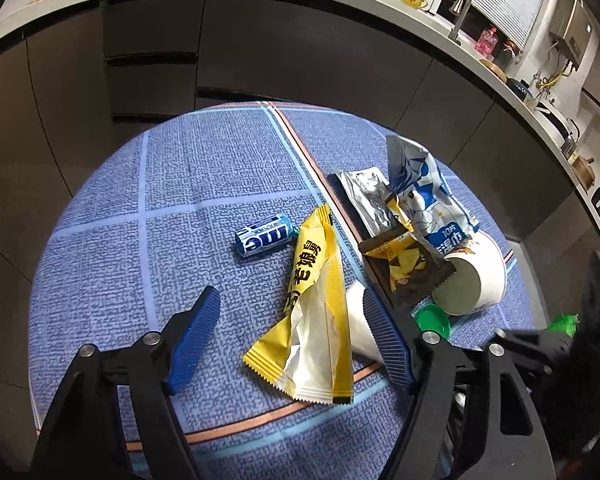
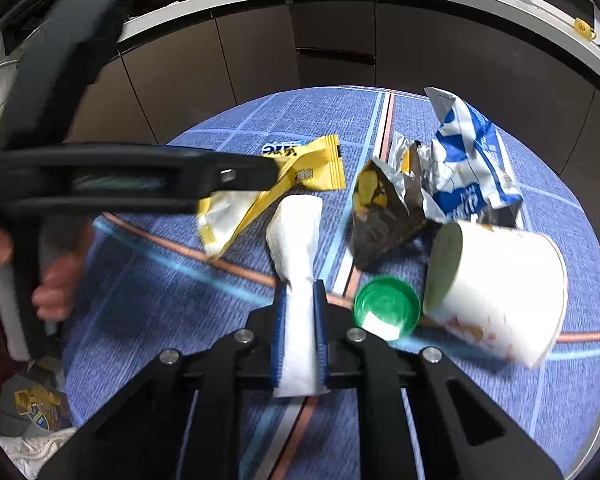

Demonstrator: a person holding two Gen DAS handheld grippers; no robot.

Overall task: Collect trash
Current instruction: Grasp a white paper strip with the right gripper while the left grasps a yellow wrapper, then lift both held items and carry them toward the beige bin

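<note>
My left gripper (image 1: 290, 296) hangs open over the round blue-clothed table (image 1: 140, 240). A crumpled yellow snack wrapper (image 1: 316, 312) lies between its blue fingers, and neither pad presses on it. A white rolled tissue (image 1: 358, 320) rests against its right finger. In the right wrist view my right gripper (image 2: 300, 290) is shut on that tissue (image 2: 296, 224), which juts forward over the table. The left gripper's black frame (image 2: 140, 176) reaches in from the left above the yellow wrapper (image 2: 260, 196).
A blue mint roll (image 1: 264, 236), dark chip bag (image 1: 404, 268), silver foil (image 1: 364, 192) and blue-white wipes pack (image 1: 424, 192) lie about. A paper cup (image 2: 500, 288) lies on its side by a green lid (image 2: 384, 304). A hand (image 2: 56, 280) holds the left tool. Dark cabinets stand behind.
</note>
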